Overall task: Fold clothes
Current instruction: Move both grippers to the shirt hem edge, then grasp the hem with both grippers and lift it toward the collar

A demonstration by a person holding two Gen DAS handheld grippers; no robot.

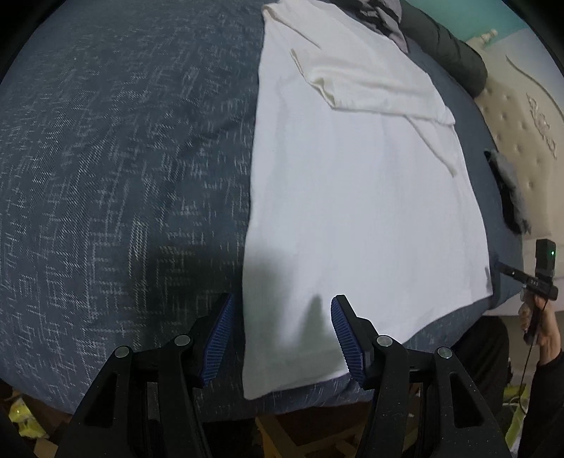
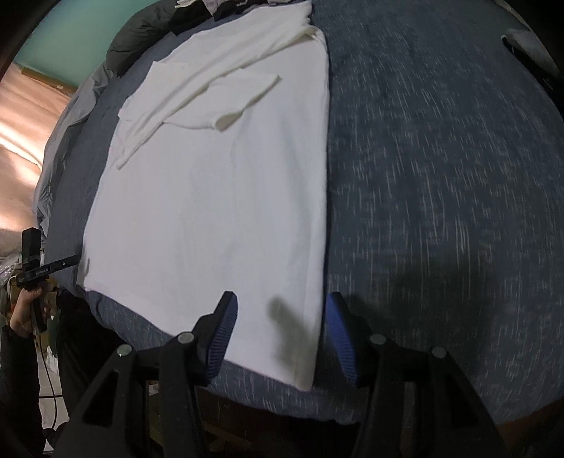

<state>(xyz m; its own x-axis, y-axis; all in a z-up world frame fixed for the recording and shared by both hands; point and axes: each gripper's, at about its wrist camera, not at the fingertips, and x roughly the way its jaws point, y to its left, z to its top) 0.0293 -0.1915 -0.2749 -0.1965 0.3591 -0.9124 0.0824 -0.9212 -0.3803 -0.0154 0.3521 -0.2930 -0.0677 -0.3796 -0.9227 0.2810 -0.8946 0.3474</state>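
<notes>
A white T-shirt (image 1: 352, 197) lies flat on the dark blue bed cover (image 1: 123, 176), with its sleeves folded in over the chest. My left gripper (image 1: 282, 306) hangs open just above the shirt's near hem corner, blue pads (image 1: 218, 338) on either side of the shirt's side edge and nothing gripped. In the right wrist view the same shirt (image 2: 218, 197) fills the left half. My right gripper (image 2: 282, 303) is open over the opposite hem corner, casting a shadow on the cloth, with its pads clear of the fabric.
A dark jacket (image 1: 444, 45) and a striped garment (image 1: 380, 14) are piled past the collar. A cream tufted headboard (image 1: 521, 116) stands beside the bed. The bed's near edge runs under the fingers. Each view shows the person's other hand (image 1: 539, 331) (image 2: 24, 313).
</notes>
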